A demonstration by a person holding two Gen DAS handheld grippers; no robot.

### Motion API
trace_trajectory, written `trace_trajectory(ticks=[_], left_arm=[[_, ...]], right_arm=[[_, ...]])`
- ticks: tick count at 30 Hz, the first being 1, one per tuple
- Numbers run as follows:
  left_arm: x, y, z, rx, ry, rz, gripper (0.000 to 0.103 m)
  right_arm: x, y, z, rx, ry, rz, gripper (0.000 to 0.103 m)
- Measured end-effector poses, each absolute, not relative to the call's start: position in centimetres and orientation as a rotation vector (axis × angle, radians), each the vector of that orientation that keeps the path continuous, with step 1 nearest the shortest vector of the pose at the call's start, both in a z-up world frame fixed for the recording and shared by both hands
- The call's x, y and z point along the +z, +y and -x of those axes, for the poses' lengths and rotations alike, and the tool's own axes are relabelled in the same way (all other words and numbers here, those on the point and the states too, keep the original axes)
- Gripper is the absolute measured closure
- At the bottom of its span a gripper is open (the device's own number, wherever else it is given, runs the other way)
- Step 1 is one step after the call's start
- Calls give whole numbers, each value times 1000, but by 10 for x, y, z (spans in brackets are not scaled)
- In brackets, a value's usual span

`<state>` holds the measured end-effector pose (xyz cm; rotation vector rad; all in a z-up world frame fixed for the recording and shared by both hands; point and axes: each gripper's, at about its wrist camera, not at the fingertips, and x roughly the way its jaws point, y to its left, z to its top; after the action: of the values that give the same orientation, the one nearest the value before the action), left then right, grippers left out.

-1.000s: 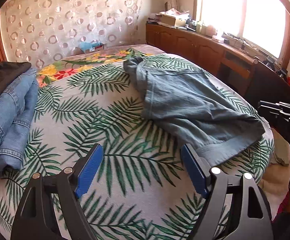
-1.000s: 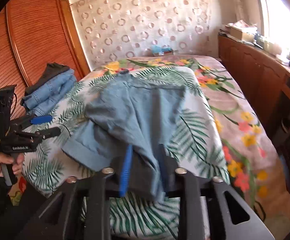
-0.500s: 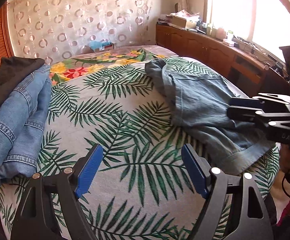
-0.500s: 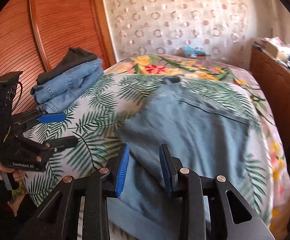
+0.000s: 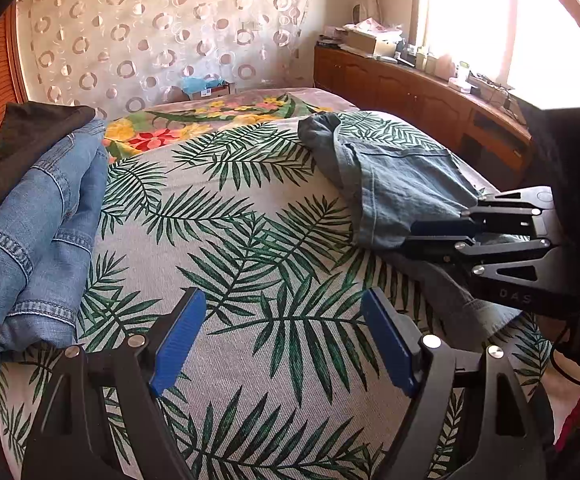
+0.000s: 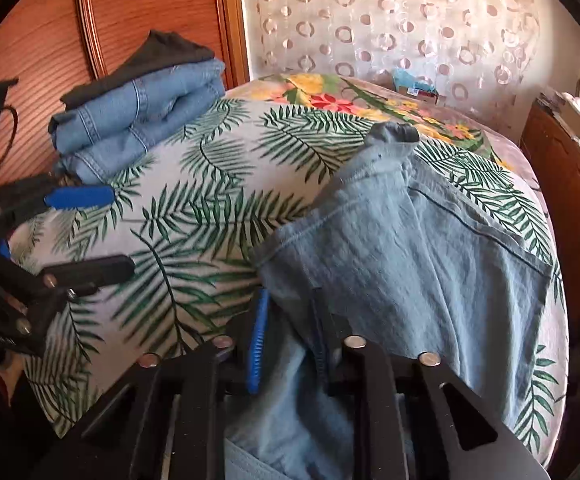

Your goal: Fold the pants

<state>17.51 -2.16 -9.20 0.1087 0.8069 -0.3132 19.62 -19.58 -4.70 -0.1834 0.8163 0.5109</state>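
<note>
Right wrist view: right gripper [image 6: 290,332] is closing on a fold of the light pants [image 6: 429,272], half-folded just ahead. Left gripper [image 5: 282,344] is held wide open, empty. Beyond, 1 folded stack [image 6: 138,120] is finished already.

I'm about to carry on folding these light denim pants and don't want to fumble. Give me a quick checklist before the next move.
1. Right tool has cloth of the pants between its closing jaws: ok.
2. Left tool open and empty: ok.
3. Left tool on the pants: not ok, it is over bare bedspread.
4. Pants lying flat: not ok, bunched.
5. Folded stack apart from the pants: ok.
6. Firm grip: cannot tell.
</note>
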Motion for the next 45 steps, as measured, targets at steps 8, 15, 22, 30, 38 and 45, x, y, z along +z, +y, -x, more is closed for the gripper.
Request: trace_trajectory(ticks=[8, 15, 22, 30, 38, 45], left_arm=[[-90, -28, -173, -325, 804, -113, 22], [-88, -39, -174, -346, 800, -122, 22], [-88, -53, -172, -374, 801, -135, 22], [-90, -71, -171, -401, 806, -158, 22], [-98, -81, -172, -408, 831, -181, 22], [-104, -83, -174, -398, 851, -190, 22]], right_arm=[[-28, -210, -183, 501, 752, 145, 102], [-14, -230, -175, 508, 737, 75, 102], [-20, -237, -176, 511, 769, 22, 101], [-23, -231, -172, 505, 773, 77, 101], [-36, -233, -175, 507, 819, 110, 89], [-41, -228, -173, 516, 829, 156, 75]])
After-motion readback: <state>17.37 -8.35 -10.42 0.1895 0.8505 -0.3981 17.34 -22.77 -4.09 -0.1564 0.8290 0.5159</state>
